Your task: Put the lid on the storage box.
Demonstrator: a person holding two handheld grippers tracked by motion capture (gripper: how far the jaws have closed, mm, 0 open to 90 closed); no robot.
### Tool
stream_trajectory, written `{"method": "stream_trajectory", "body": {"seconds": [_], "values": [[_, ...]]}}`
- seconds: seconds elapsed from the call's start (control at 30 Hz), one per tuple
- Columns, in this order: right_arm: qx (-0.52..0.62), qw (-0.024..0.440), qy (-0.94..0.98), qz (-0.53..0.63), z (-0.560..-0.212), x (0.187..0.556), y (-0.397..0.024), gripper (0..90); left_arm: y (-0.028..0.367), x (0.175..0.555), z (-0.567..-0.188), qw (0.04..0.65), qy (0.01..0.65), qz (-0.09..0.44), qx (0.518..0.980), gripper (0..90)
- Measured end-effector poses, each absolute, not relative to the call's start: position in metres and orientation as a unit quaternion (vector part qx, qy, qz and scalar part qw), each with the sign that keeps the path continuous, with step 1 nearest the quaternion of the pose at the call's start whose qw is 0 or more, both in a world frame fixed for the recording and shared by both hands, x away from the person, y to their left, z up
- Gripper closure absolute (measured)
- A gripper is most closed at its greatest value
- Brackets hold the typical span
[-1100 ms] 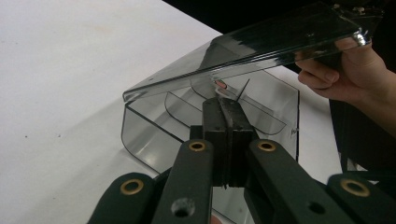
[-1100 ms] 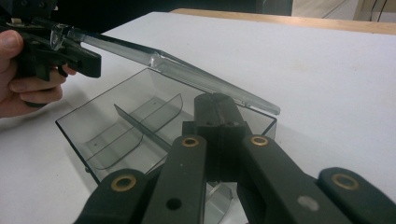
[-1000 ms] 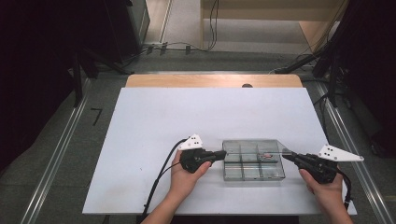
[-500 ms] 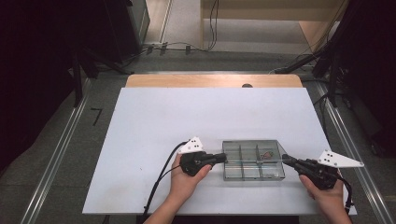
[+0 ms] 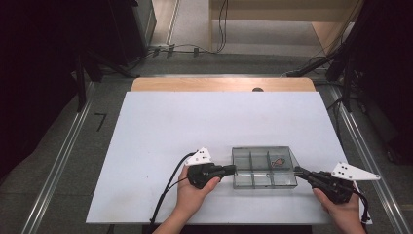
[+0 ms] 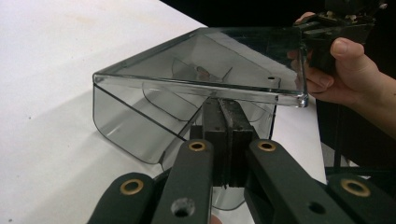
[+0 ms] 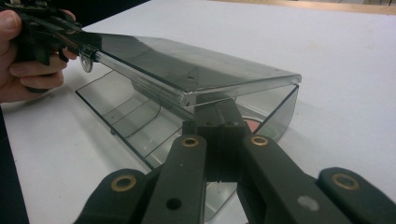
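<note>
A clear grey plastic compartment box with a hinged lid [image 5: 264, 167] sits on the white table [image 5: 195, 126] near its front edge; the left gripper [image 5: 231, 169] is clamped on the box's left end; the right gripper [image 5: 298, 170] is clamped on its right end; a small reddish item [image 5: 278, 162] lies in one rear compartment.

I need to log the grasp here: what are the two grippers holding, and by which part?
Both hold the clear plastic compartment box: the left gripper is shut on its left end wall, the right gripper on its right end wall.
</note>
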State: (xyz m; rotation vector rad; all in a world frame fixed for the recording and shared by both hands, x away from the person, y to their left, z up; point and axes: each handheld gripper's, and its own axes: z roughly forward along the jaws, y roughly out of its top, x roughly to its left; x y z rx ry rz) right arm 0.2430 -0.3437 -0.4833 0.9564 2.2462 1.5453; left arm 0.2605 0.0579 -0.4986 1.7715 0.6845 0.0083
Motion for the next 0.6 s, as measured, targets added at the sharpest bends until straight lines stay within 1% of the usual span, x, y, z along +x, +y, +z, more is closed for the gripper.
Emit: {"method": "stream_trajectory", "body": {"seconds": [0.6], "values": [[0.333, 0.114, 0.781, 0.516, -0.494, 0.24, -0.344, 87.9, 0.058, 0.25, -0.505, 0.577, 0.293, -0.002, 0.763, 88.5]]}}
